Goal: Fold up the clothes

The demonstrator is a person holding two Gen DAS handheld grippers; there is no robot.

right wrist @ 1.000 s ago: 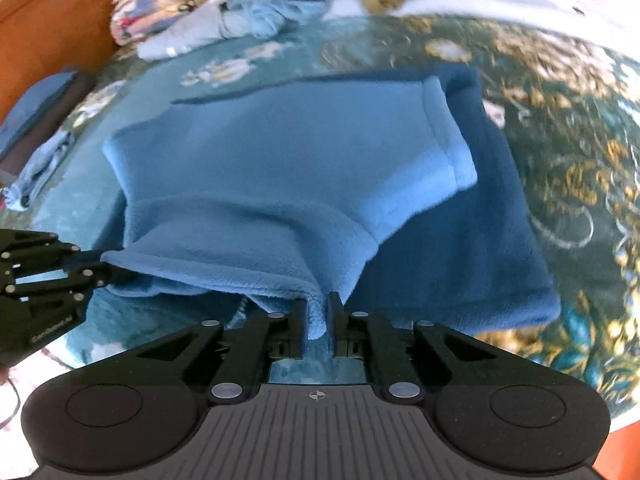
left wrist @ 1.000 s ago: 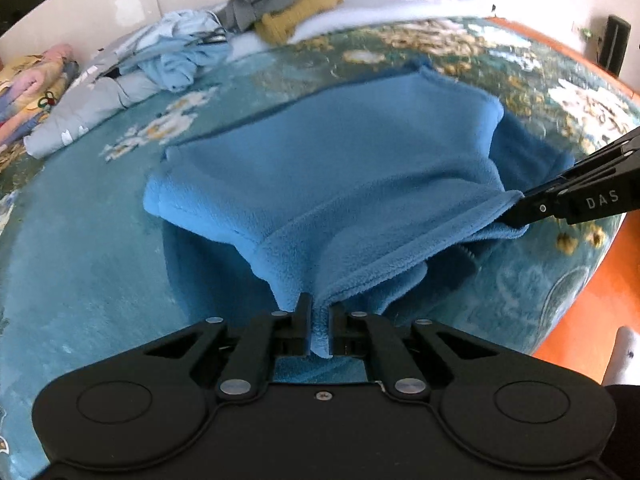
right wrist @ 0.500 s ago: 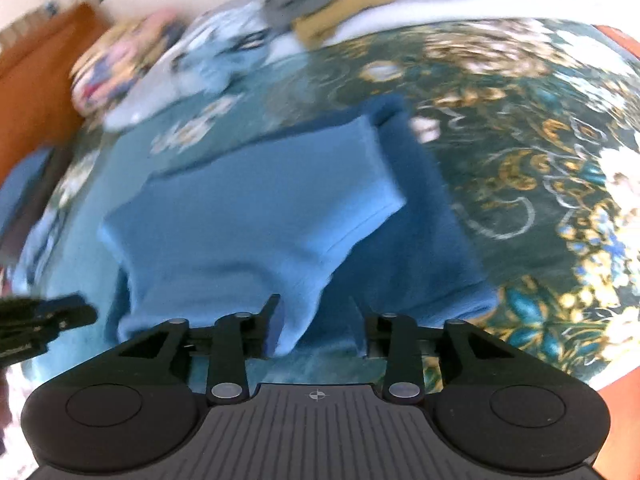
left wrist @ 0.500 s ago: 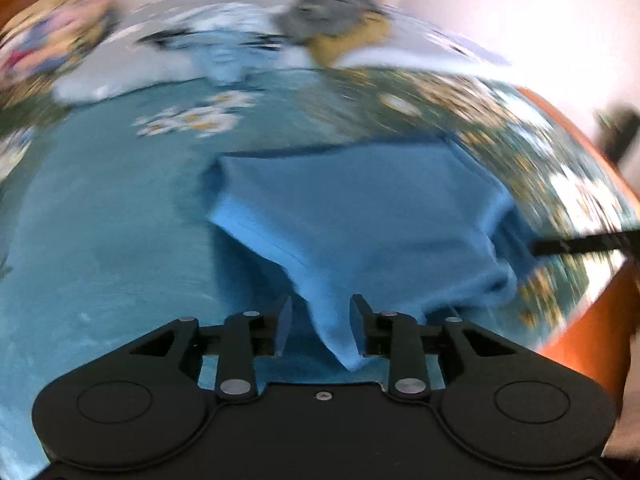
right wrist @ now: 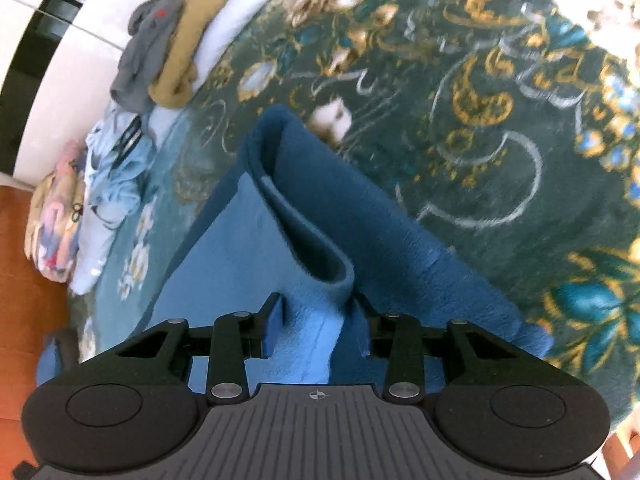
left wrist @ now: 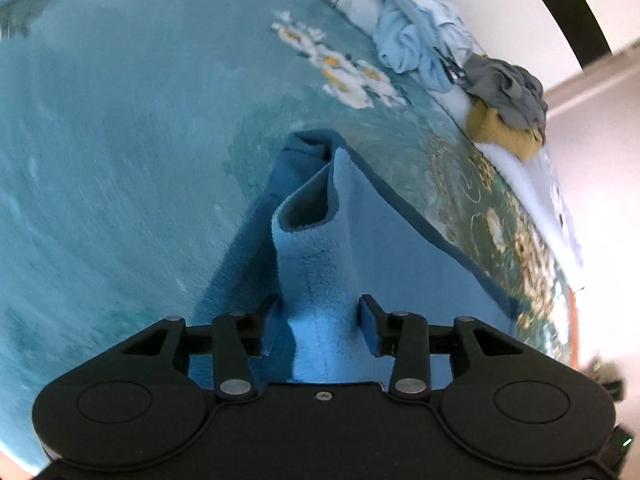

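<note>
A blue fleece garment point(left wrist: 384, 256) lies folded on a teal flowered bedspread point(left wrist: 120, 160). Its light-blue top layer rests on a darker layer. My left gripper point(left wrist: 319, 312) is open, and a raised fold of the fleece stands between its fingers without being pinched. In the right wrist view the same garment point(right wrist: 248, 248) shows a curled edge. My right gripper point(right wrist: 318, 312) is open too, with the fleece lying between its spread fingers.
A pile of unfolded clothes lies at the far side of the bed: light-blue cloth point(left wrist: 416, 40), a grey piece point(left wrist: 508, 88) and a mustard piece point(left wrist: 500, 132). A patterned bundle point(right wrist: 52, 216) sits by the orange floor point(right wrist: 24, 320) at the bed's edge.
Both grippers were shut on the fleece's edge one second ago. They have opened and let it go, and the top layer now lies on the garment. Both views have swung sideways.
</note>
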